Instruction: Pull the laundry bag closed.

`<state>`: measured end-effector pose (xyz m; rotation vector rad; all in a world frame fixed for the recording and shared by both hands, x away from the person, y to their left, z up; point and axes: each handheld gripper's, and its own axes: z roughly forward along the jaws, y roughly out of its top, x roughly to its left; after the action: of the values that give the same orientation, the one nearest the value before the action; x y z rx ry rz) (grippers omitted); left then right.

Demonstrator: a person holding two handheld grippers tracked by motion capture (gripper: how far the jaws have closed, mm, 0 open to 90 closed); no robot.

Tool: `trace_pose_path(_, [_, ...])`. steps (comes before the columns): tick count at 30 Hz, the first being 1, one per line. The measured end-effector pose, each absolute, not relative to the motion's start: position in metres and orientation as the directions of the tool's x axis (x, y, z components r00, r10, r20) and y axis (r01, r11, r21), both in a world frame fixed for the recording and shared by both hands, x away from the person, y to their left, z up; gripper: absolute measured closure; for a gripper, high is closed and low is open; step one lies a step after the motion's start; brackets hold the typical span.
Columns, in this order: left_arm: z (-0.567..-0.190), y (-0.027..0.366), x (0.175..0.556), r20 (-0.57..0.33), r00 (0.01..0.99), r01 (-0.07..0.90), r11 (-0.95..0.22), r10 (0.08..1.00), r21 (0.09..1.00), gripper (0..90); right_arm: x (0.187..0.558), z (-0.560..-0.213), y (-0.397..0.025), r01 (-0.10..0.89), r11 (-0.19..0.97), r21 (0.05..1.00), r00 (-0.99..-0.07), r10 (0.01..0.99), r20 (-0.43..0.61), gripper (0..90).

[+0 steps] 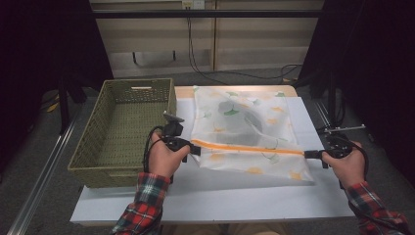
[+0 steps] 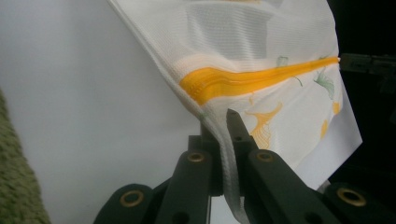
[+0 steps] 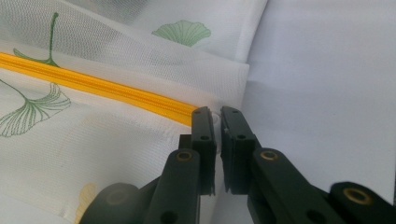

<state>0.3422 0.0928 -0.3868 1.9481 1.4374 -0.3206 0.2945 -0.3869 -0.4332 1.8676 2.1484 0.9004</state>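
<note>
Jaws, left gripper (image 2: 223,133): pinched on the mesh laundry bag's (image 1: 244,129) left edge.
Jaws, right gripper (image 3: 218,122): nearly closed on the zipper's (image 1: 247,148) right end.
Bag: mid-tabletop, pulled taut, beside the wicker basket (image 1: 125,129).
Progress: zipper looks closed; the basket stands empty, bag yet to go in.

Person in red, green and white plaid sleeves (image 1: 147,203). Left gripper (image 1: 195,148) and right gripper (image 1: 309,154): black two-jaw tools with brass-ringed pivot holes, looping black cables and small grey top plates.
</note>
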Motion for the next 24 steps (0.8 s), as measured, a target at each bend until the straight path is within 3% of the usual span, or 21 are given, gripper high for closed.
trace_pose_path(19, [-0.395,0.081,0.339,-0.535,0.384,0.906,-0.197,0.753,0.374,89.1,0.295,-0.432,-0.378,0.843,0.08,0.533,-0.254,0.931,0.263,83.8])
trace_pose_path(24, [-0.394,0.082,0.34,-0.534,0.385,0.906,-0.197,0.753,0.375,88.5,0.296,-0.431,-0.372,0.832,0.084,0.549,-0.267,0.927,0.263,73.6])
